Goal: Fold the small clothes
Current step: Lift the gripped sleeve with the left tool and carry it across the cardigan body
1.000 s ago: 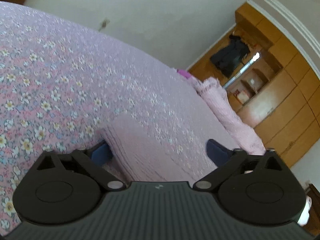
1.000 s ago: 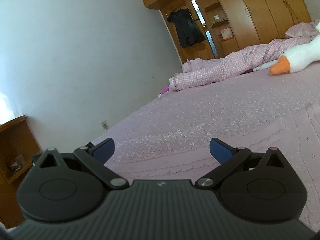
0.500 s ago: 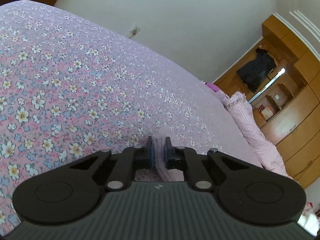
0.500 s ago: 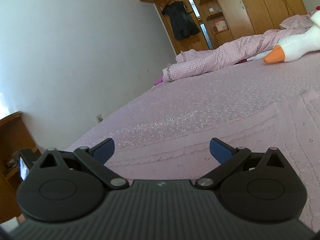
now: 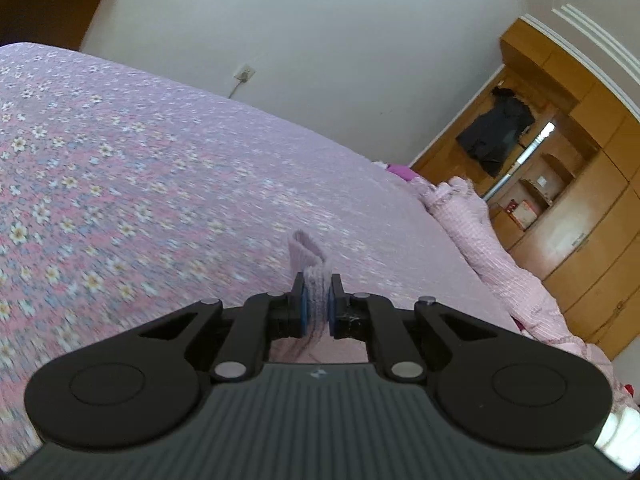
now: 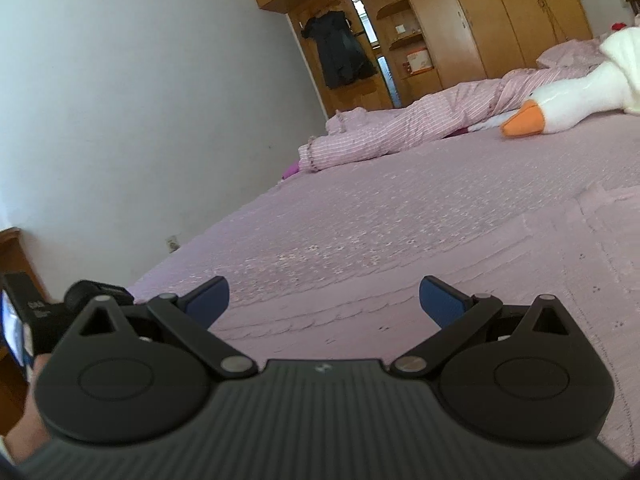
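Observation:
A small lilac knit garment (image 5: 309, 258) is pinched by its edge in my left gripper (image 5: 316, 306), which is shut on it; a folded flap sticks up past the pads above the floral bedspread (image 5: 120, 184). In the right wrist view the same lilac knit garment (image 6: 500, 272) lies spread flat on the bed, its scalloped edge running under my right gripper (image 6: 324, 300). That gripper hovers low over the cloth, open, with nothing between its blue pads (image 6: 440, 300).
A pink striped quilt (image 6: 420, 128) is bunched at the far side of the bed beside a white plush goose (image 6: 568, 100). Wooden wardrobes (image 6: 480, 20) with a dark hanging coat (image 6: 340, 52) fill the far wall. A person's hand (image 6: 28, 420) shows at lower left.
My left gripper closed on the garment's edge and has lifted it off the bedspread. The right gripper stayed open and drifted slightly over the cloth.

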`<state>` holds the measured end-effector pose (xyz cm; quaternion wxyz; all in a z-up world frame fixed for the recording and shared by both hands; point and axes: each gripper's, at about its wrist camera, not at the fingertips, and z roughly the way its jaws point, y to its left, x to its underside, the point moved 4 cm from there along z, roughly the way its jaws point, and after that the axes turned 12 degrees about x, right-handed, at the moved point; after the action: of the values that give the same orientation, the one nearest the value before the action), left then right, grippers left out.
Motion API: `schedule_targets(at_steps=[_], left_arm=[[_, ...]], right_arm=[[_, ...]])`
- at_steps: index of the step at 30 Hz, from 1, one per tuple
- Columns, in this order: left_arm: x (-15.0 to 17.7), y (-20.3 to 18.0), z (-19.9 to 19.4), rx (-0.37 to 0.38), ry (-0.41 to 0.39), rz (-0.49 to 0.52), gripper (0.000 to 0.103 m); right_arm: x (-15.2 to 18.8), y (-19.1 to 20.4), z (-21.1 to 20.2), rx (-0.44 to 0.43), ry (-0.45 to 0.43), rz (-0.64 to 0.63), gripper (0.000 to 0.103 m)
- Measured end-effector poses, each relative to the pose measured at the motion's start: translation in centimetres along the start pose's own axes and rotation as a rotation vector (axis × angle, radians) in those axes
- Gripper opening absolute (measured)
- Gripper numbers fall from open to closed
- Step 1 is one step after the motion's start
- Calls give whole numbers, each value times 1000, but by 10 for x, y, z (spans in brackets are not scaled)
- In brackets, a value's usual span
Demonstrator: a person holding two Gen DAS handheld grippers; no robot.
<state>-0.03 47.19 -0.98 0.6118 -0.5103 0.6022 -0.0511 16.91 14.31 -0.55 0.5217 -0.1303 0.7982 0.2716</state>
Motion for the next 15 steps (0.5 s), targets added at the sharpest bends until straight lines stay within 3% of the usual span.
schedule_targets(at_steps=[9,15], left_arm=[[24,-55,-13,102,43,116,10],[46,-94,-10,182,95,193,10]], right_arm=[[-6,-21,0,46,28,47,103],[-22,-53,-11,96,49,-13,103]])
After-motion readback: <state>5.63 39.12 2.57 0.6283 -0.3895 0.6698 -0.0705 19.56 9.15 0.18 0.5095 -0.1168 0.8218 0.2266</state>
